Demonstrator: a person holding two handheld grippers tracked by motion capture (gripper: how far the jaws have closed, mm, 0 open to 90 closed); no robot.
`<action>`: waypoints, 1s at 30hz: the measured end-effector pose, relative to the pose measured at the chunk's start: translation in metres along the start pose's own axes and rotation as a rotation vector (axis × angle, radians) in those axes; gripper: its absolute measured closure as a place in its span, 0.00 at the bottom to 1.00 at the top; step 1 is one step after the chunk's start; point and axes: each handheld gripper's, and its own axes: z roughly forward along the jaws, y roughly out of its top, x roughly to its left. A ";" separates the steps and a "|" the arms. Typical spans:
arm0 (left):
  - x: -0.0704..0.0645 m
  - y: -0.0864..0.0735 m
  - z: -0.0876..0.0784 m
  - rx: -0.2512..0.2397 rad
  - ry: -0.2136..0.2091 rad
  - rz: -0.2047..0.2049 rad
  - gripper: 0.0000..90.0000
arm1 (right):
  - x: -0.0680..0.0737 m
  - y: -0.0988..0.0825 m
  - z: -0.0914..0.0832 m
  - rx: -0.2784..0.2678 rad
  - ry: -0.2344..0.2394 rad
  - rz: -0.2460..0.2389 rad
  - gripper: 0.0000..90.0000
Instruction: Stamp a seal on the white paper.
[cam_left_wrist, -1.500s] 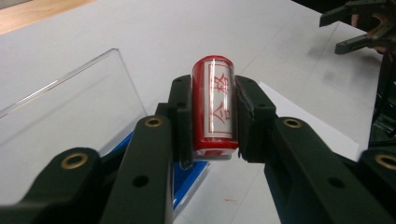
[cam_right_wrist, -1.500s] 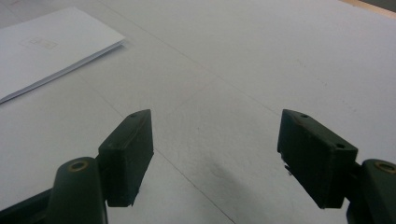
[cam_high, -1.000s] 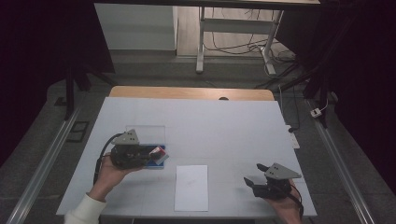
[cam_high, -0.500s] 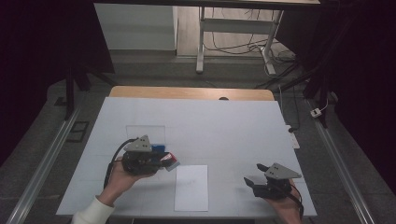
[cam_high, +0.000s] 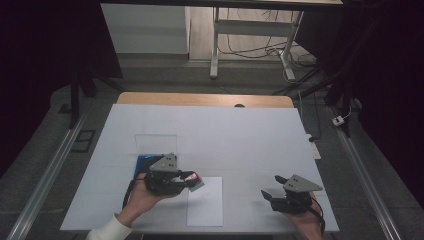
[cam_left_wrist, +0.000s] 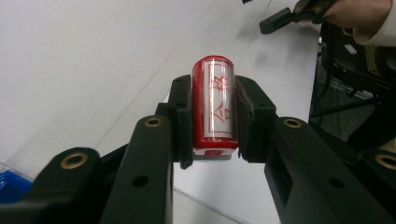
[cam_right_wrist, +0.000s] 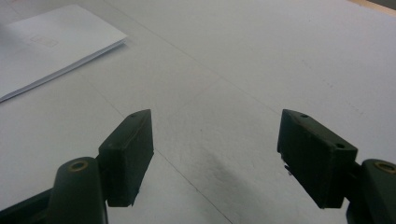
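1. Between the jaws of the left tool (cam_left_wrist: 212, 116): a red cylindrical stamp (cam_left_wrist: 214, 100), clamped on both sides, its clear label with red characters facing the camera. Jaws closed down to the stamp's width, grip looks square.
2. Seen from the high view, the left tool (cam_high: 192, 181) hovers at the upper left corner of the white sheet of paper (cam_high: 206, 205), with the stamp (cam_high: 196, 179) poking out toward the sheet. Whether the stamp's face touches the paper cannot be told.
3. Just behind the left hand (cam_high: 137, 200), a blue ink pad (cam_high: 145, 161) lies on the bench (cam_high: 240, 135), with its clear lid (cam_high: 155, 143) apart, farther back.
4. Right tool (cam_right_wrist: 215, 154): jaws spread wide, nothing between them, only bare bench beneath. High view puts the right tool (cam_high: 272, 189) resting low, right of the sheet and apart from it.
5. Progress, as judged: stamp picked up and carried to the paper. Left to do: press it down on the sheet, then set it back. No stamped mark is discernible on the paper yet.
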 end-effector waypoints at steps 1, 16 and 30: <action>-0.001 0.000 0.002 0.004 -0.003 0.005 0.78 | 0.000 0.000 0.000 0.000 0.000 0.000 0.29; -0.010 -0.002 0.026 0.063 0.001 0.034 0.78 | -0.001 0.000 0.000 0.001 -0.001 -0.002 0.29; -0.014 -0.009 0.048 0.123 0.039 0.066 0.78 | -0.001 -0.001 0.001 0.003 0.003 0.004 0.29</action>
